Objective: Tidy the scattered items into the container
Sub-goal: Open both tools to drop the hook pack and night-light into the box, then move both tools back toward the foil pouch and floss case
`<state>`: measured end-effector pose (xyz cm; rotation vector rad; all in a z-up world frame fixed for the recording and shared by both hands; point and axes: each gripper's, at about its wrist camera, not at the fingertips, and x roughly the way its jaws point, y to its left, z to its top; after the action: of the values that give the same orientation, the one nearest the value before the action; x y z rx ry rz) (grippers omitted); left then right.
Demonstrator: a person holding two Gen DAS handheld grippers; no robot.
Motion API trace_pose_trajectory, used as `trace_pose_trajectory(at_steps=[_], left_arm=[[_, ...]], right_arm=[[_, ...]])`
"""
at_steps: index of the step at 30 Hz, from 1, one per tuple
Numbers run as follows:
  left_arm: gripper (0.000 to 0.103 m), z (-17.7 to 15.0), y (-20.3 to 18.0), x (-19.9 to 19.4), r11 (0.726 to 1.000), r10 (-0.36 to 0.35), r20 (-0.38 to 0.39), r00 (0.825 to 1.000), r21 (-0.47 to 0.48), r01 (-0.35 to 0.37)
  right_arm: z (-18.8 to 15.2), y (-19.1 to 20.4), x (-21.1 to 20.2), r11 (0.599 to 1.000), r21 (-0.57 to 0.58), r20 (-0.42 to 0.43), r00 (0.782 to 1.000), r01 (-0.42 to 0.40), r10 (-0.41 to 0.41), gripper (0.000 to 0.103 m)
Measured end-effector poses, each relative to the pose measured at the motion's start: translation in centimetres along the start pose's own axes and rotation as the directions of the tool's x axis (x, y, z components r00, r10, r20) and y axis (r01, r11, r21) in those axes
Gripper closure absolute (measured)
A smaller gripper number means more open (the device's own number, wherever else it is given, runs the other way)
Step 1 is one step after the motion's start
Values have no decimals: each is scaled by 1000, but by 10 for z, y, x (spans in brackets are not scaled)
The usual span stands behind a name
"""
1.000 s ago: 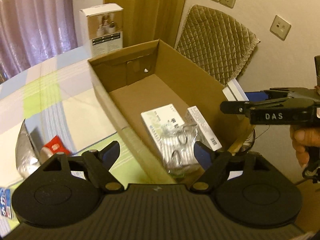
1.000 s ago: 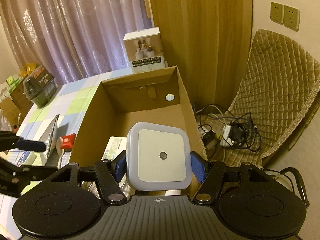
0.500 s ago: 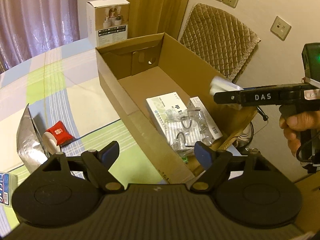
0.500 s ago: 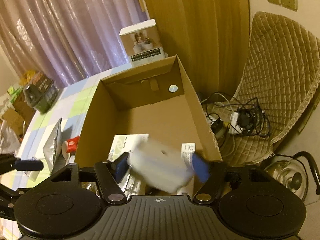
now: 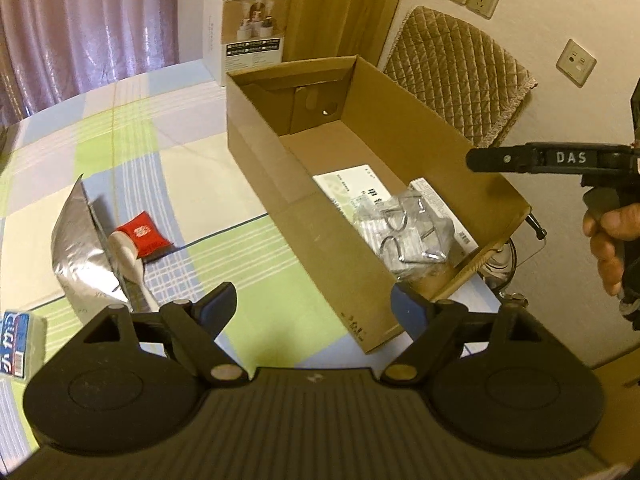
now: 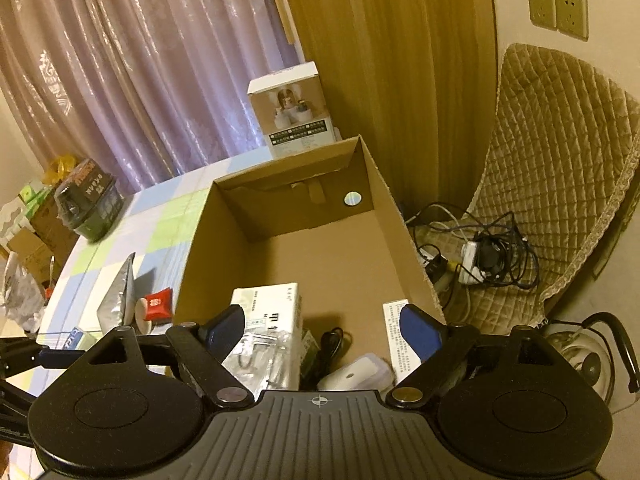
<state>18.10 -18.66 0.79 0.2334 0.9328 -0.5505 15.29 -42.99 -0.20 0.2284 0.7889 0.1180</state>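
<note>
Tools (image 6: 322, 330) (image 5: 314, 306) both gape empty: white square night-light (image 6: 354, 374) lies in brown cardboard box (image 6: 192, 248); red packet (image 5: 142, 234) and silver foil pouch (image 5: 80, 240) remain on tabletop (image 5: 160, 168).

Warm, yellowish indoor light fills the room. Shiny mauve pleated curtains (image 6: 132, 80) hang along the far side, next to a tall wood-grain panel (image 6: 400, 80) that runs up beside a cream plaster wall (image 5: 560, 8). A pair of beige double wall sockets (image 6: 558, 12) sits high on that wall, and a single white socket plate (image 5: 576, 62) is mounted lower. A chair with a quilted tan padded cover (image 6: 560, 160) stands against the wall, with a tangle of black and white cables and plugs (image 6: 480, 252) lying on its seat. A table under a pastel green, blue and cream checked cloth (image 5: 132, 152) fills the left side.
</note>
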Motion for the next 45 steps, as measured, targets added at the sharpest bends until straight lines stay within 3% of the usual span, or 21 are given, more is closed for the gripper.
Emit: trace_pose_trajectory(at_steps=[18,37,45], left_arm=[[21,-76,44,-47,989,84,-44,996,-115,-88],[2,-126,84,-103,965,187,-61,980,-173,-195],[1,-144,112,-119,945,249,-70,966,-200,-258]], right_arm=[[-28,71,-20,994,-93,-24,998,-58,56,13],[-41,167,-32,964,-211,-41,987,-160,155,13],[-54,198,-24,947,-259,-76,982,-187,173,13]])
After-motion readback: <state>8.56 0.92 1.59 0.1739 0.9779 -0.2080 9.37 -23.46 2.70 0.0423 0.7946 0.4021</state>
